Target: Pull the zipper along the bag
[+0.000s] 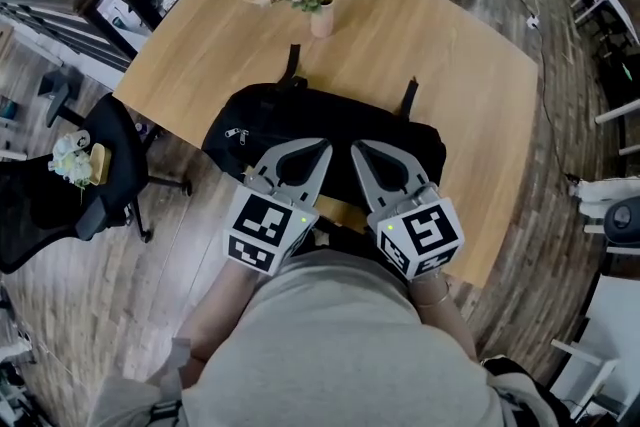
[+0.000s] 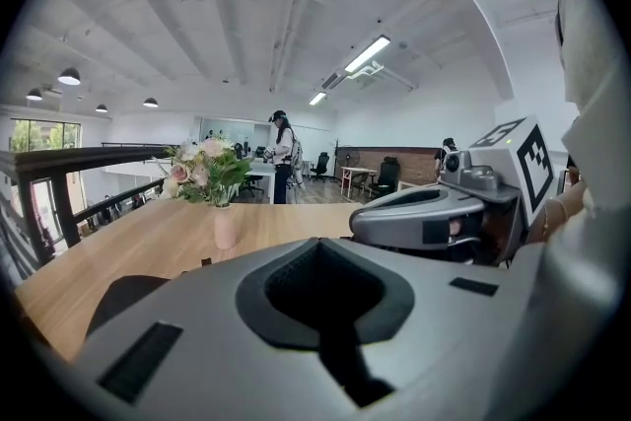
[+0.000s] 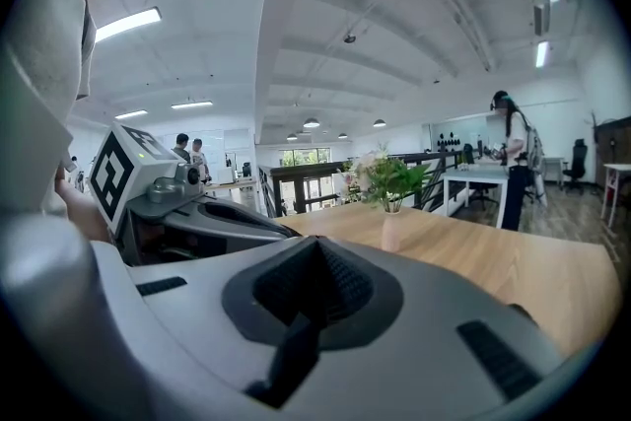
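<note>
A black bag (image 1: pixel 330 120) lies on the wooden table (image 1: pixel 450 55) near its front edge, with two straps at its far side and a silver zipper pull (image 1: pixel 234 132) at its left end. My left gripper (image 1: pixel 325 147) and right gripper (image 1: pixel 357 147) hover side by side over the bag's near side, close to the person's body. Both are shut with nothing between the jaws. In the left gripper view the shut left gripper (image 2: pixel 317 244) points level across the table, with the right gripper (image 2: pixel 434 217) beside it. In the right gripper view the right gripper (image 3: pixel 317 242) is likewise shut.
A pink vase (image 1: pixel 321 21) of flowers stands at the table's far edge, also in the gripper views (image 2: pixel 225 227) (image 3: pixel 391 232). A black office chair (image 1: pixel 90 175) holding a small bouquet (image 1: pixel 72 160) stands left of the table. People stand at desks far behind.
</note>
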Tool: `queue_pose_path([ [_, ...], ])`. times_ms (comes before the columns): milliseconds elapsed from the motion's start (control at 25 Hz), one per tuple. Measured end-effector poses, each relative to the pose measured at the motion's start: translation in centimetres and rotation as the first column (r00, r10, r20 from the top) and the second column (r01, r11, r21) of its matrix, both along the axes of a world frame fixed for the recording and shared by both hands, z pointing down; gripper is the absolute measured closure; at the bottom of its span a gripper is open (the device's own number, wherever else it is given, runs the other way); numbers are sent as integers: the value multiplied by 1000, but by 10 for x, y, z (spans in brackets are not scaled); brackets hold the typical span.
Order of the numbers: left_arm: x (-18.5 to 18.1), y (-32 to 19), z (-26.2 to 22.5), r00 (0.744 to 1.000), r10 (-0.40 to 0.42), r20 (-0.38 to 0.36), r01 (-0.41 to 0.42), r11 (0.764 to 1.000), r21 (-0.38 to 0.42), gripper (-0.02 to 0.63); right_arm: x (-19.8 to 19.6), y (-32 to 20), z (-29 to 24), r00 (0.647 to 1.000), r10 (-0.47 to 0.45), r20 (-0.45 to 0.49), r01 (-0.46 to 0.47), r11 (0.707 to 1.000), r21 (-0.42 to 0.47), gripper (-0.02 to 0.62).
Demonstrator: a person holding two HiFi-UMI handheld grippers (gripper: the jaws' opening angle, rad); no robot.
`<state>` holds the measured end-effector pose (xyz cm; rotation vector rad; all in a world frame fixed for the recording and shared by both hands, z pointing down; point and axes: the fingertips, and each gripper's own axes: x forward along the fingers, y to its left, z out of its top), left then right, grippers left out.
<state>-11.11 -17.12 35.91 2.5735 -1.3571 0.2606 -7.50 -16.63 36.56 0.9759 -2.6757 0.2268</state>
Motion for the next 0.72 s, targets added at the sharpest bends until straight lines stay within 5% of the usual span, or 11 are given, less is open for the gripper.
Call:
queue_pose_path([
  [720,-5,6,11,1000,1,-3,-1,1000,-23,589,-5,12,10,999,-28,-17,28,1000,-6,589],
])
